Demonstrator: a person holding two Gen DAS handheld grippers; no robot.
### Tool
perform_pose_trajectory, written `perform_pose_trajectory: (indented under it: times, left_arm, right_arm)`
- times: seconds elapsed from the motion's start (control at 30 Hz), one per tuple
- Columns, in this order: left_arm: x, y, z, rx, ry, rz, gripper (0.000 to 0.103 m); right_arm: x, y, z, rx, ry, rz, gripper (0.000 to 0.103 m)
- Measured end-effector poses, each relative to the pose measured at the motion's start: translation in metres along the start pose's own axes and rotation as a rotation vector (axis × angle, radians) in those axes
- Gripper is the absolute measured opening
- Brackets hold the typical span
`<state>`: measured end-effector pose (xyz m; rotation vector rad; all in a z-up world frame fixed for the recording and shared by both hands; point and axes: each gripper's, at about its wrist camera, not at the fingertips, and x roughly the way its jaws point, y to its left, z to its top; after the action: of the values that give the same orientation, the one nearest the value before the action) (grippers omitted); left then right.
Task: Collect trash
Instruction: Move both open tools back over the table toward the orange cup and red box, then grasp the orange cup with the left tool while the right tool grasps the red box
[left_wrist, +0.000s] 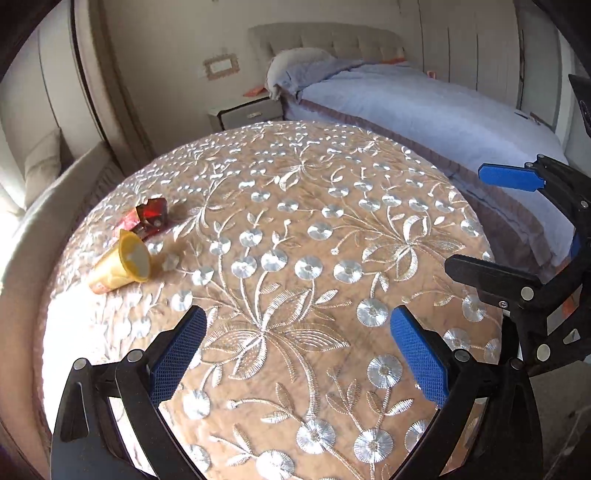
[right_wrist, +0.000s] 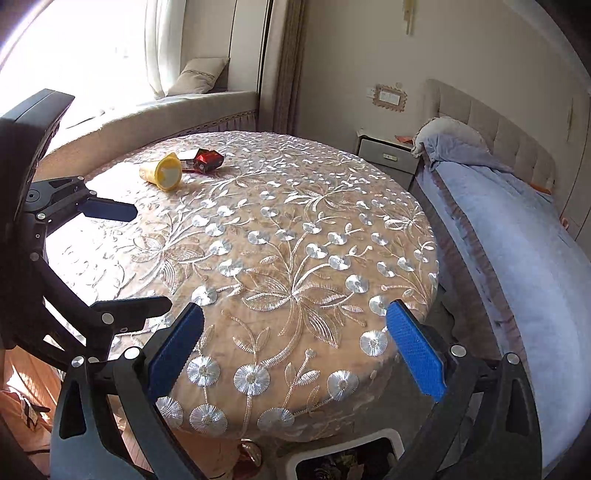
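A yellow paper cup (left_wrist: 123, 264) (right_wrist: 164, 172) lies on its side at the far left of the round table (left_wrist: 295, 229) (right_wrist: 295, 240), which has a floral embroidered cloth. Right behind the cup lies a crumpled red wrapper (left_wrist: 149, 218) (right_wrist: 207, 160). My left gripper (left_wrist: 297, 350) hovers open over the table's near part, nothing between its blue pads. My right gripper (right_wrist: 295, 343) is open over the near edge, also empty. Each gripper shows in the other's view: the right gripper (left_wrist: 491, 218) at the right, the left gripper (right_wrist: 136, 258) at the left.
A bed (left_wrist: 424, 110) (right_wrist: 517, 240) with a blue cover runs along the table's right side. A nightstand (left_wrist: 245, 112) (right_wrist: 388, 155) stands by the far wall. A window bench (right_wrist: 147, 110) with a cushion curves behind the table. A white bin (right_wrist: 343, 458) holding scraps sits under the near edge.
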<state>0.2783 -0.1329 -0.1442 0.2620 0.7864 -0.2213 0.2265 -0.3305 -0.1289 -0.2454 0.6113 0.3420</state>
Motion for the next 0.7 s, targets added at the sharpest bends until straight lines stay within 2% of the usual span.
perform_pose_trajectory:
  times: [0.1,0.23,0.57,0.7]
  left_arm:
    - [0.006,0.026,0.002,-0.091,-0.006,0.051,0.098]
    - [0.014,0.053,0.006,-0.141,-0.015,0.169,0.098]
    - [0.059,0.14,0.015,-0.404,0.056,0.308,0.098]
    - [0.079,0.162,0.015,-0.456,0.102,0.336,0.098]
  right_arm:
    - [0.021,0.006,0.025,-0.021,-0.014,0.06,0.098]
    - [0.052,0.022,0.057,-0.092,-0.026,0.098,0.098]
    - [0.132,0.056,0.122,-0.215,-0.059,0.228,0.098]
    - [0.166,0.063,0.14,-0.256,-0.06,0.25,0.098]
